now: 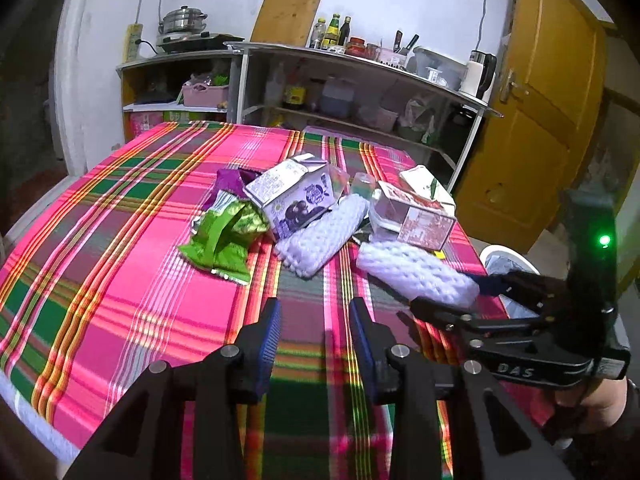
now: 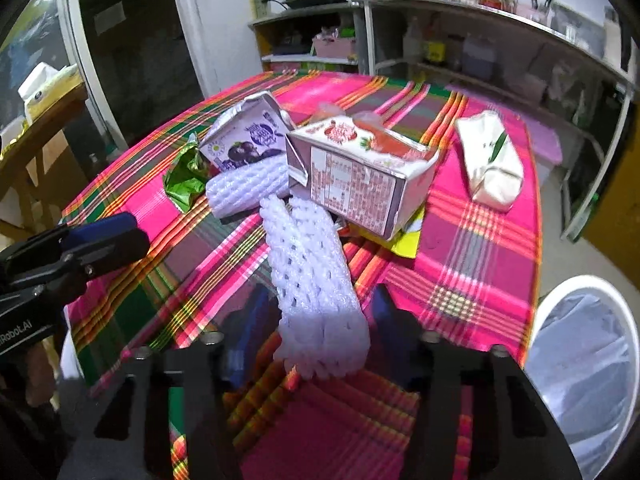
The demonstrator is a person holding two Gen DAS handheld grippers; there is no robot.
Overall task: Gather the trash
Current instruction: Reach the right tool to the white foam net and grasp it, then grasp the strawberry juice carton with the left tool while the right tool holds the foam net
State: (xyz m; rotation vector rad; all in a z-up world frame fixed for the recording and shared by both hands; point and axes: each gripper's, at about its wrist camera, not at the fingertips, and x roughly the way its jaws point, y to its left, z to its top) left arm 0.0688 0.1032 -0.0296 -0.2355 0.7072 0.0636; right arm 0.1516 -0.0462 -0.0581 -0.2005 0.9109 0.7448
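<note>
Gripping foam net (image 2: 316,300) | right hand-held gripper (image 2: 316,320) clenched | left hand-held gripper (image 1: 314,326) released, empty

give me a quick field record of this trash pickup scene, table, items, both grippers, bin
surface: table under pink and green plaid cloth
right gripper: closed on near end of white foam mesh sleeve
left gripper: jaws apart, nothing between them, above bare cloth
second white foam mesh sleeve: lying against purple grape drink carton
red strawberry drink carton: on its side, mid-table
crumpled green foil wrapper: left of the pile
crushed white carton: apart, far right
bin: white-rimmed bin with clear liner, off the table's right edge
</note>
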